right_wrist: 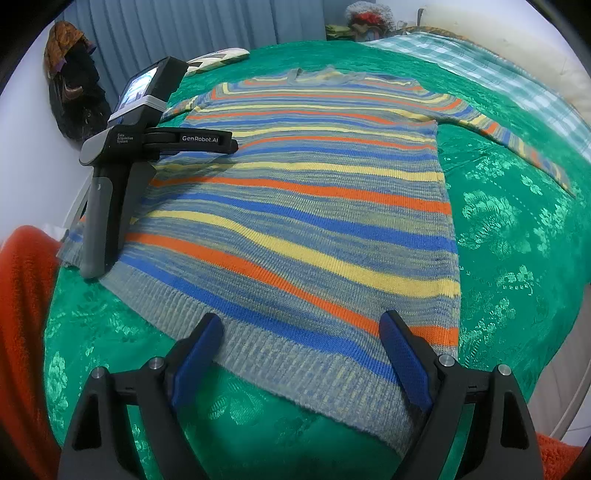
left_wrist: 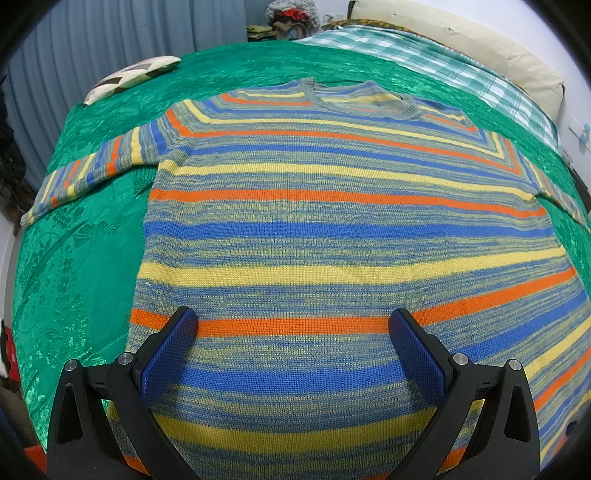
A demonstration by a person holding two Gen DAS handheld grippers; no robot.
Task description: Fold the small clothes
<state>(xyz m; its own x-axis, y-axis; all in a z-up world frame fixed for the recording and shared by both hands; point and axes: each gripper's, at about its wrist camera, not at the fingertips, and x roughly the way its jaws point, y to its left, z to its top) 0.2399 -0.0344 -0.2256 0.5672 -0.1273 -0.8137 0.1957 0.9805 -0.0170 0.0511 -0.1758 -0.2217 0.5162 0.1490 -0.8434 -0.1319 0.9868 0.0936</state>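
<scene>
Far left a patterned cushion [left_wrist: 133,75] on the green bedspread [left_wrist: 74,266], centre a striped sweater [left_wrist: 332,229] spread flat under released left gripper [left_wrist: 291,354] and right gripper [right_wrist: 301,354], far right a checked blanket [left_wrist: 443,62].

A green bedspread [left_wrist: 85,258] is covering the bed. A checked blanket [left_wrist: 454,66] is lying along its far side, beside a cream pillow [left_wrist: 480,44]. A patterned cushion [left_wrist: 129,75] is resting near the grey curtain [left_wrist: 110,33]. Orange cloth [right_wrist: 26,314] is showing at the near edge.
</scene>
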